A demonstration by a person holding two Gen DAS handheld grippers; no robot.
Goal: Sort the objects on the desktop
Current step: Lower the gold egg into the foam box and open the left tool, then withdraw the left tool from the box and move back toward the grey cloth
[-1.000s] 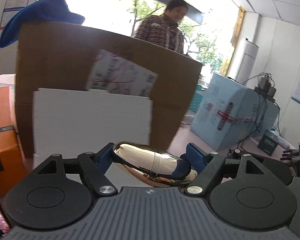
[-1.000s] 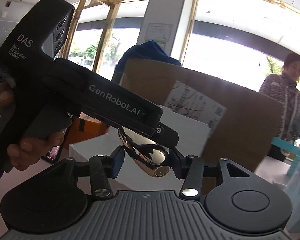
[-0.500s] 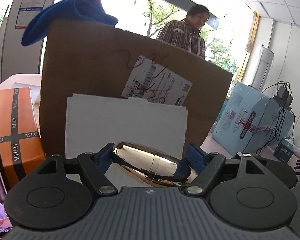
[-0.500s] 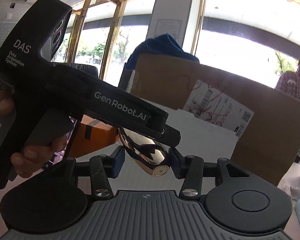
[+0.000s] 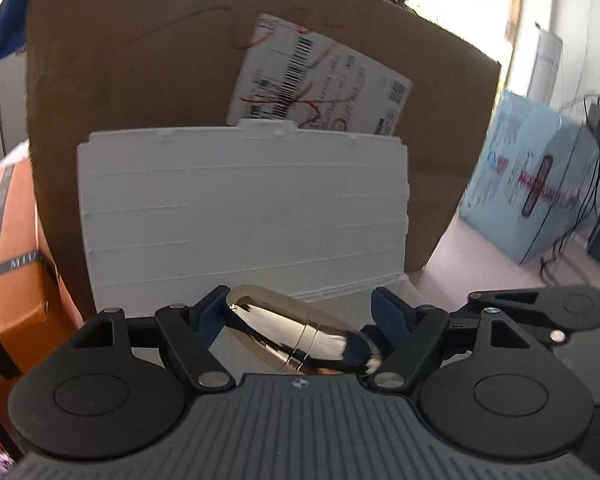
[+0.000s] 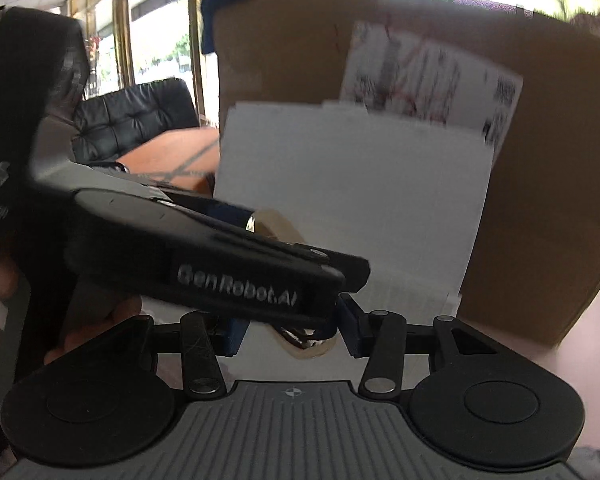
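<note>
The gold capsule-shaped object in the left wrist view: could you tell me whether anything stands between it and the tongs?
Nothing visible does: the gold object already lies between the left tongs.

Desk (image 5: 480,264) surface is pale pinkish, only bare strips visible at right in both views. Directly on it:
- big cardboard box (image 5: 140,80), shipping label facing the cameras, blue cloth (image 5: 4,36) draped on its top left corner
- white foam box (image 5: 240,208) just in front of the cardboard box, lid up, leaning against it
- orange box (image 5: 8,248) with dark crossed bands, left of the cardboard box, touching or nearly so
- light blue box (image 5: 540,184) with red cross mark, further right, well apart from the cardboard box; black cables and a small dark device beside it

Desk edges not in view.
</note>
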